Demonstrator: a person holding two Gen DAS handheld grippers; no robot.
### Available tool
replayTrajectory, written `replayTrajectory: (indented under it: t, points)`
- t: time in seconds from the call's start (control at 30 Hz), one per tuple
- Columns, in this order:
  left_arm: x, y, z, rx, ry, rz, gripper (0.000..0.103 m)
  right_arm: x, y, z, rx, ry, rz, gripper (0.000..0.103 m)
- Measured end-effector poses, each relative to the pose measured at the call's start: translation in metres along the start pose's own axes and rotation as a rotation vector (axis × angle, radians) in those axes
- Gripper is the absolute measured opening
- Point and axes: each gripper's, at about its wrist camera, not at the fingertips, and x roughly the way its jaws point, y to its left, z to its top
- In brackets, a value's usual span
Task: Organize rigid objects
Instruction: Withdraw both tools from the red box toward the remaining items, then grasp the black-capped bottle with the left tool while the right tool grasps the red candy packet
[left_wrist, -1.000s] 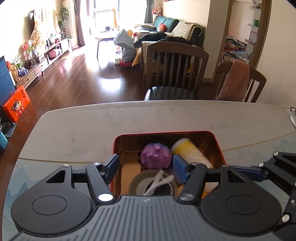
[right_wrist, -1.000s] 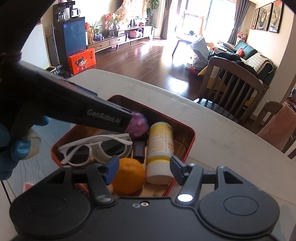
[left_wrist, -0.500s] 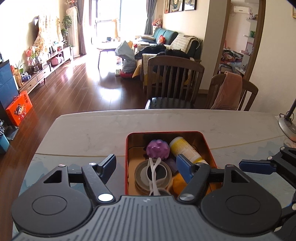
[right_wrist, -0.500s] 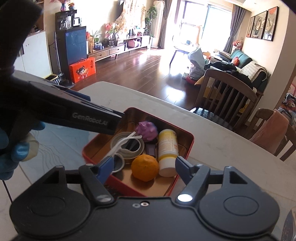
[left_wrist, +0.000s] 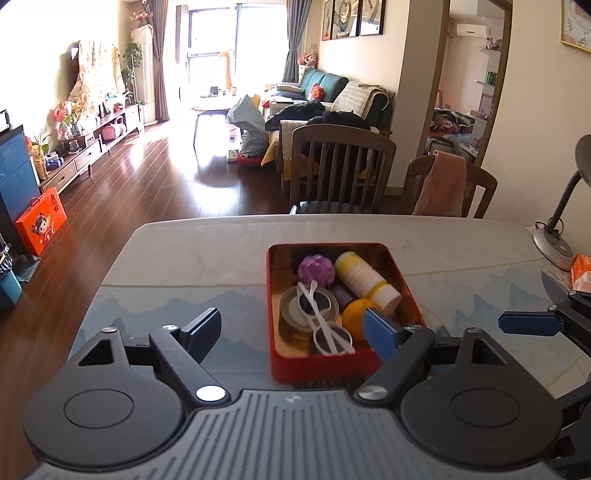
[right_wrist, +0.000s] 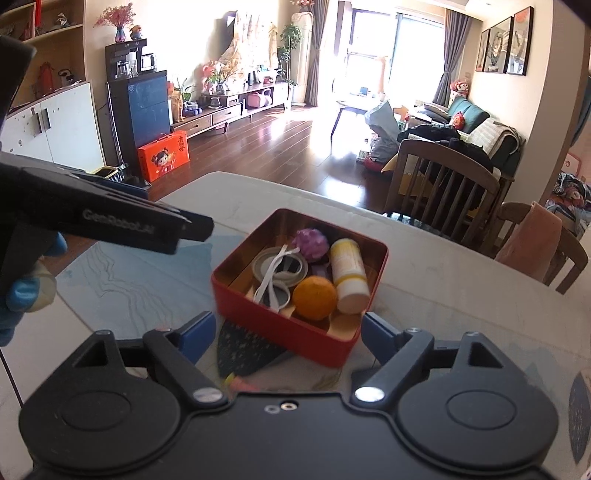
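A sunlit living room with dark wood flooring, a teal sofa and wooden dining chairs stretches behind a pale marble-look table (left_wrist: 207, 251), part of it covered by a mat printed with blue mountains. On that table sits a red tin box (left_wrist: 321, 367) with a coppery inside, and everything that counts for the task appears to be gathered in it. Largest among the contents is a white bottle with a yellow label (right_wrist: 348, 270), lying on its side along the right wall; next to it sits an orange (right_wrist: 314, 297), and toward the back a purple knobbly ball (right_wrist: 310, 242). A grey roll of tape (left_wrist: 308, 308) lies flat on the left, with white-framed sunglasses (left_wrist: 327, 328) draped over it, and a small dark purple item is wedged between tape and bottle. The left gripper (left_wrist: 291, 330) hovers short of the box's near wall, jaws spread wide and holding nothing; the right gripper (right_wrist: 288, 334) is likewise wide open and empty, just before the box's near corner. Beneath that corner a dark, speckled flat shape and something pink peek out, too hidden to identify. Judging by this, the packing step looks finished or nearly so; the next move probably calls for checking the table for strays, or fetching whatever lies under the box.
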Motion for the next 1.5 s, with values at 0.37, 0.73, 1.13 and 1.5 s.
replayTrajectory:
  t: [0.37,0.73,1.13,1.5]
  points:
    - [-0.027,0.015,-0.05,-0.047,0.001,-0.012,0.087,-0.011,0.014,-0.044,0.053,-0.037,0.002,0.103]
    - [-0.01,0.02,-0.097,-0.081,0.109,0.022,0.087,0.003,0.029,-0.086,0.08,0.022,-0.012,0.103]
    - [0.019,0.001,-0.135,-0.055,0.22,-0.02,0.087,0.018,0.054,-0.103,-0.046,0.074,0.065,0.09]
    - [0.042,-0.001,-0.141,-0.097,0.266,-0.012,0.087,0.044,0.064,-0.103,-0.111,0.111,0.106,0.067]
